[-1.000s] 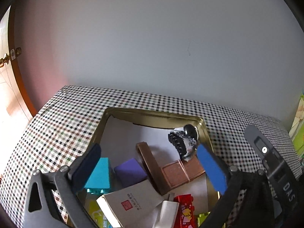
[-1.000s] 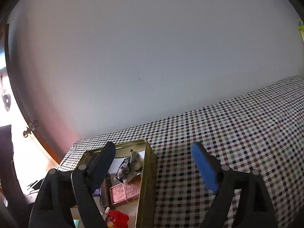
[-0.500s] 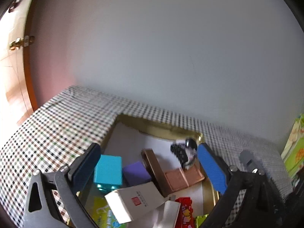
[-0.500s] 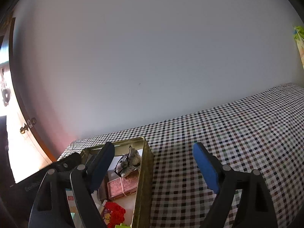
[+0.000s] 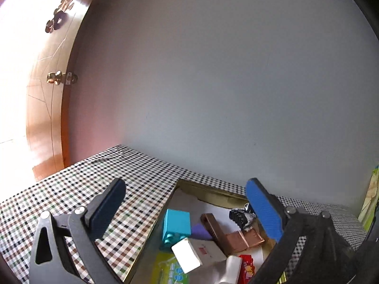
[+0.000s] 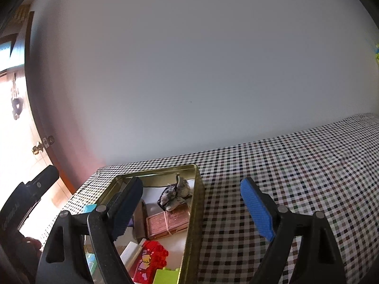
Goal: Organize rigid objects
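Note:
A gold metal tin (image 5: 208,189) (image 6: 196,213) lies open on the checked tablecloth. It holds a cyan brick (image 5: 176,224), a purple block (image 5: 200,232), a copper-coloured box (image 5: 239,239) (image 6: 168,222), a grey toy car (image 5: 240,215) (image 6: 175,194), a white carton (image 5: 196,253), a red brick (image 6: 151,260) and a green brick (image 6: 165,277). My left gripper (image 5: 187,203) is open and empty above the tin's left rim. My right gripper (image 6: 191,208) is open and empty over the tin's right wall.
The checked tablecloth (image 6: 296,177) (image 5: 71,189) runs up to a plain grey wall. A wooden door (image 5: 47,94) with a brass knob stands at the left. A green and yellow object (image 5: 369,201) stands at the far right edge. The left gripper's body (image 6: 26,201) shows at the right wrist view's left.
The left gripper has swung left and tilted up, so the tin now sits at lower right and the door shows. The right gripper has shifted slightly. Both stay open.

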The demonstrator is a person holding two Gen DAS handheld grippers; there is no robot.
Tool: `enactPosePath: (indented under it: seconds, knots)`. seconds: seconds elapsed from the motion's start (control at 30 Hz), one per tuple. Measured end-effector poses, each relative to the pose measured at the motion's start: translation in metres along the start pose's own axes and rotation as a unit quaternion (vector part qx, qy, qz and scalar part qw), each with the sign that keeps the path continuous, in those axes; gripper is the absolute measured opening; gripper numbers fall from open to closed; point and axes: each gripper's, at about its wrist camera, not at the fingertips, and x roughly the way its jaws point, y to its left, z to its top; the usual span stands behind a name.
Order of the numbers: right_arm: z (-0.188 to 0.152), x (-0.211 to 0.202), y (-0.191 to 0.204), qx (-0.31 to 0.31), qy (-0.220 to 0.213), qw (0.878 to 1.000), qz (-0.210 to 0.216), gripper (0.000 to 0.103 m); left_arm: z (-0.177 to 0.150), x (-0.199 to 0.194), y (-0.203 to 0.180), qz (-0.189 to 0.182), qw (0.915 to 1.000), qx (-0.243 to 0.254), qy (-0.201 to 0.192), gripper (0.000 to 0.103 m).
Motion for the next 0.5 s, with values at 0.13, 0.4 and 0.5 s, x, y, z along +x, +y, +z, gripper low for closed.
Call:
enactPosePath:
  seconds: [0.13, 0.4, 0.5]
  knots:
    - [-0.005, -0.008, 0.002, -0.010, -0.012, 1.000, 0.001, 0.086, -0.009, -0.010, 0.000, 0.016, 0.9998, 0.014, 0.000, 0.103]
    - [-0.005, -0.037, 0.011, -0.034, -0.023, 0.999, 0.005, 0.086, -0.026, -0.033, -0.005, 0.047, 0.9978, 0.047, -0.008, 0.103]
    - [-0.009, -0.041, 0.019, -0.043, -0.028, 0.999, 0.004, 0.086, -0.030, -0.040, -0.011, 0.056, 0.9960, 0.068, -0.011, 0.103]
